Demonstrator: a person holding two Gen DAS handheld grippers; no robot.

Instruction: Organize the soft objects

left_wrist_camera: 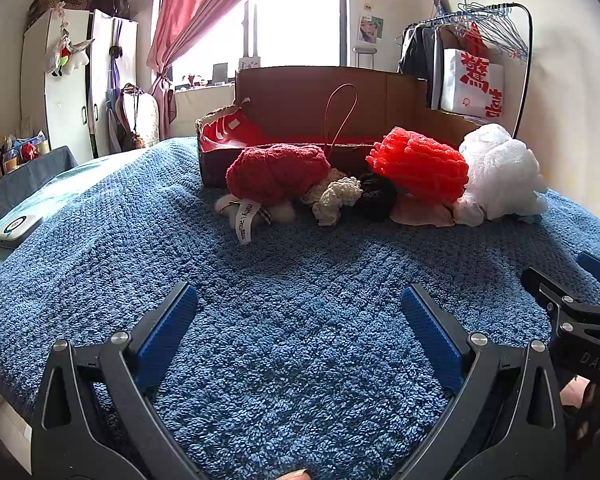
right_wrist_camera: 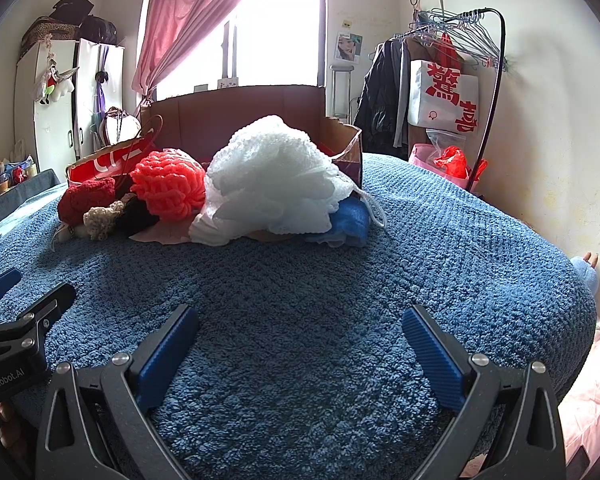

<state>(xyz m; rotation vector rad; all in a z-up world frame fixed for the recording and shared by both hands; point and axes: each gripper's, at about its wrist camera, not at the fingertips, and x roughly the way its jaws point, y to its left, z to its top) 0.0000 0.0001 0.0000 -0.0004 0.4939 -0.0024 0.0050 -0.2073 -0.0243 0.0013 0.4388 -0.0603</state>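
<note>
Tongs on both sides, left tongs (left_wrist_camera: 300,312) and right tongs (right_wrist_camera: 300,330), gape wide, empty, over the blue blanket (left_wrist_camera: 300,264).

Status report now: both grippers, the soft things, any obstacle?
Left gripper open, empty. Right gripper open, empty. Soft pile untouched before cardboard box. Path over blue blanket unobstructed.

We see a bed (left_wrist_camera: 300,360) covered by a blue terry blanket (right_wrist_camera: 300,360). Well beyond the fingers, directly on it, lie a cardboard box (left_wrist_camera: 300,96), a dark red knit piece (left_wrist_camera: 278,174), a cream scrunchie (left_wrist_camera: 338,200), a black scrunchie (left_wrist_camera: 376,196), a pink cloth (left_wrist_camera: 420,212), a white mesh puff (right_wrist_camera: 272,180) and a blue cloth (right_wrist_camera: 352,220). Far left of the fingers sits a small white device (left_wrist_camera: 18,230).
</note>
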